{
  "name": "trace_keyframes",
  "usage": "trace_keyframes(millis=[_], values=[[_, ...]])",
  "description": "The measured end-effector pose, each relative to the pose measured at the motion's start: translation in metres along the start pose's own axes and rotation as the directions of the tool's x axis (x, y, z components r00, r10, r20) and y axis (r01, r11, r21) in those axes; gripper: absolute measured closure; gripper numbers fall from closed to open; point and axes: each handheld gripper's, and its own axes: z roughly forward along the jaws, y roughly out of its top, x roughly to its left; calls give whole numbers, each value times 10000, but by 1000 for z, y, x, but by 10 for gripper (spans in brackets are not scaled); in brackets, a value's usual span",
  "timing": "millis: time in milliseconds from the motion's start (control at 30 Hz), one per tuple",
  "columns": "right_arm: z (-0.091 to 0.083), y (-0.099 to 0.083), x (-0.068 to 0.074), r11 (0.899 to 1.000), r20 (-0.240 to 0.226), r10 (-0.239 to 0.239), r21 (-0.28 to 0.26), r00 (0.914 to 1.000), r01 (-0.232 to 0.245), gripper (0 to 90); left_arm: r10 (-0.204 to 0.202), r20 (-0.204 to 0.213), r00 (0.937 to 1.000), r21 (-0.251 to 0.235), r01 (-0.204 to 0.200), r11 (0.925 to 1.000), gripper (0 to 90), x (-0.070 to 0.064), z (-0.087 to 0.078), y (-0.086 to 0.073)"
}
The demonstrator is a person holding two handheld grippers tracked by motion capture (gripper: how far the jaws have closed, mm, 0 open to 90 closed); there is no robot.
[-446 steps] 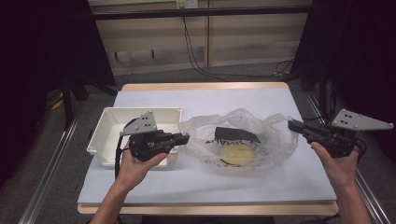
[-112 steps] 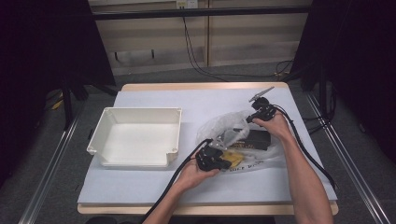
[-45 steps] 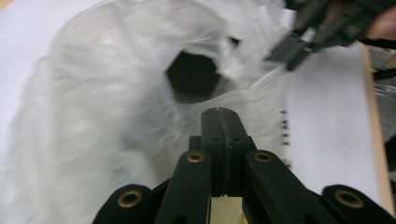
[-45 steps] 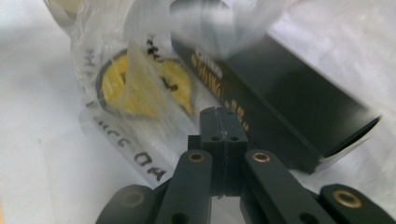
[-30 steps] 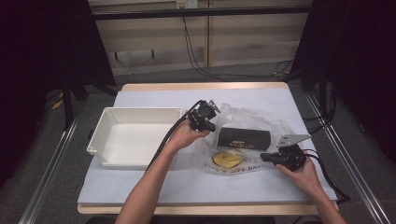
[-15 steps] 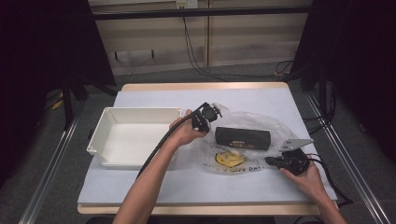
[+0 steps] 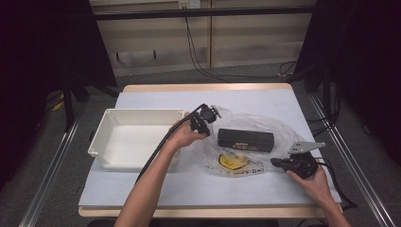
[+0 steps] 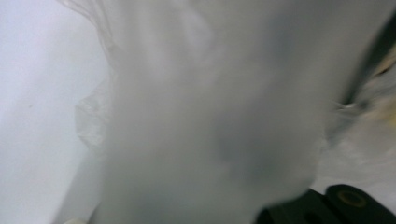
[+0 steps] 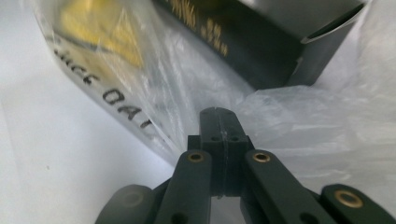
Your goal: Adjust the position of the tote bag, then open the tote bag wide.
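Your right gripper has its jaws pressed together on the near right edge of the clear plastic bag, pinning it to the desk. Your left gripper lifts the bag's far left corner, film draped across its camera (whether its jaws clamp the plastic, you cannot tell). Holding opposite ends likely keeps the bag taut so the black box inside can slide out toward the white tray.
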Motion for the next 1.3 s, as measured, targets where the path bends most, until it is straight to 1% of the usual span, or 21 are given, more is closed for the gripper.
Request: trace_keyframes(millis=[133, 167, 233, 300, 400, 467, 500, 533, 567, 600, 633, 667, 700, 767, 833, 867, 967, 1100, 1133, 1267, 1300], values=[[-6, 2, -1, 9986, 7, 192, -483, 9998, -191, 900, -66, 119, 9999, -567, 73, 9984, 850, -2, -14, -5], [-6, 2, 0, 9985, 48, 178, -520, 9998, -176, 900, -82, 2, 10000, -772, 81, 9970, 839, -4, -17, -6], [-8, 2, 1, 9978, 104, 211, -636, 9997, -204, 853, -104, 265, 9996, -1237, 137, 9922, 796, -3, -25, -11], [-11, 2, 2, 9968, 247, 217, -770, 9995, -197, 826, -280, 284, 9992, -1664, 323, 9855, 774, -4, -32, -18], [-19, 4, 5, 9924, 308, 274, -1206, 9991, -235, 762, -317, 475, 9984, -2183, 414, 9750, 725, -3, -39, -28], [-21, 5, 8, 9911, 402, 293, -1307, 9988, -238, 720, -347, 440, 9984, -2477, 445, 9678, 710, -5, -43, -32], [-23, 5, 9, 9901, 396, 270, -1387, 9989, -212, 707, -357, 389, 9986, -2668, 448, 9627, 698, -8, -45, -35], [-24, 6, 12, 9886, 450, 251, -1498, 9987, -181, 675, -191, 310, 9993, -2730, 269, 9616, 686, -10, -49, -37], [-26, 6, 13, 9876, 410, 274, -1555, 9988, -207, 650, -349, 406, 9986, -3011, 455, 9525, 675, -13, -51, -39], [-27, 6, 15, 9865, 379, 314, -1620, 9988, -249, 641, -137, 276, 9995, -3048, 214, 9522, 665, -14, -56, -41], [-29, 5, 16, 9855, 379, 305, -1681, 9988, -237, 623, -301, 226, 9993, -3314, 359, 9428, 659, -18, -59, -44], [-31, 5, 18, 9845, 438, 330, -1738, 9985, -249, 601, -186, 242, 9995, -3428, 258, 9391, 659, -19, -63, -47], [-32, 4, 20, 9840, 446, 342, -1764, 9984, -259, 585, -228, 237, 9995, -3651, 299, 9305, 657, -22, -66, -49], [-36, 2, 23, 9827, 567, 377, -1832, 9977, -267, 549, -82, 318, 9995, -3978, 202, 9173, 647, -26, -71, -52], [-39, 0, 28, 9817, 616, 347, -1891, 9975, -224, 523, 74, 498, 9987, -4353, 150, 9002, 641, -33, -74, -52], [-40, -1, 31, 9817, 711, 307, -1897, 9970, -167, 494, 266, 553, 9981, -4491, 11, 8935, 629, -37, -74, -51], [-42, -5, 38, 9795, 841, 380, -2006, 9957, -204, 440, 729, 781, 9943, -4716, -276, 8814, 622, -48, -72, -43], [-43, -8, 47, 9791, 868, 369, -2024, 9955, -187, 407, 1113, 756, 9909, -4553, -649, 8879, 604, -56, -59, -30], [-42, -9, 49, 9789, 798, 343, -2035, 9962, -174, 403, 1235, 904, 9882, -4610, -684, 8848, 599, -56, -54, -26], [-42, -10, 51, 9785, 797, 337, -2058, 9962, -166, 389, 1372, 1055, 9849, -4523, -753, 8887, 556, -58, -41, -12], [-41, -11, 50, 9777, 784, 362, -2092, 9963, -191, 388, 1507, 1188, 9814, -4503, -820, 8891, 547, -57, -37, -8]])
